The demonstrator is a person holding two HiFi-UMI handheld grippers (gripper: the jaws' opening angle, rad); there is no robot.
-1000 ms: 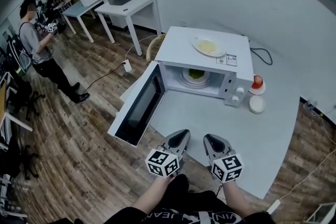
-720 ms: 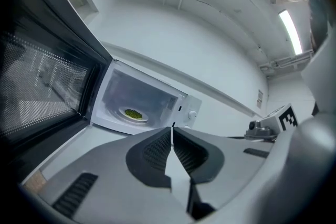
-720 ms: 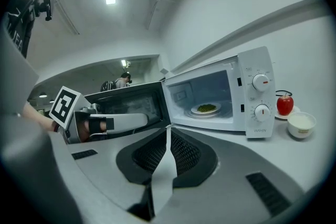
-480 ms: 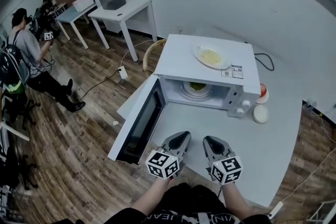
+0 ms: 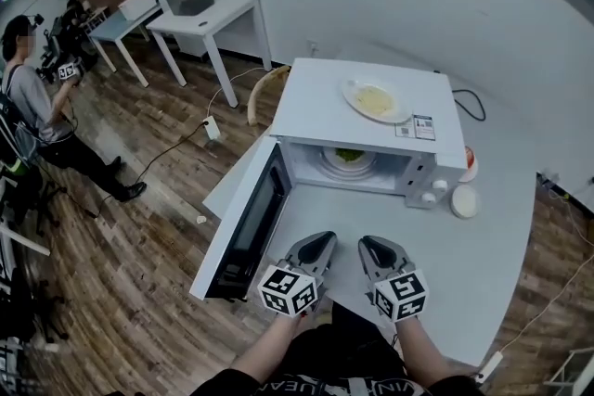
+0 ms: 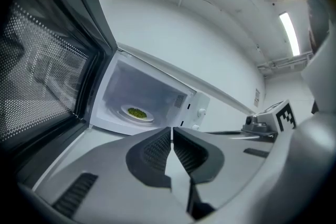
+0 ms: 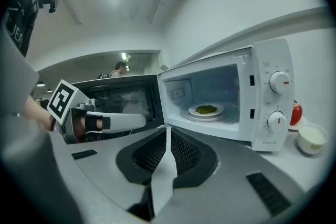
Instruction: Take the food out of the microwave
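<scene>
Clamping nothing: left gripper [image 5: 321, 241]; right gripper [image 5: 370, 244]

A microwave [image 5: 316, 102] sits on a table [image 5: 455, 264], its door [image 5: 243, 223] swung open to the left; a plate of food [image 5: 349, 157] inside, a second plate [image 5: 376, 100] on top, a bowl [image 5: 463, 200] just right.

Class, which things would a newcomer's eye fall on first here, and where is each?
The white microwave stands on the table, its door swung wide, a plate of green food inside. A second plate lies on its top. Before it the left gripper and right gripper hover side by side, jaws shut, holding nothing.
</scene>
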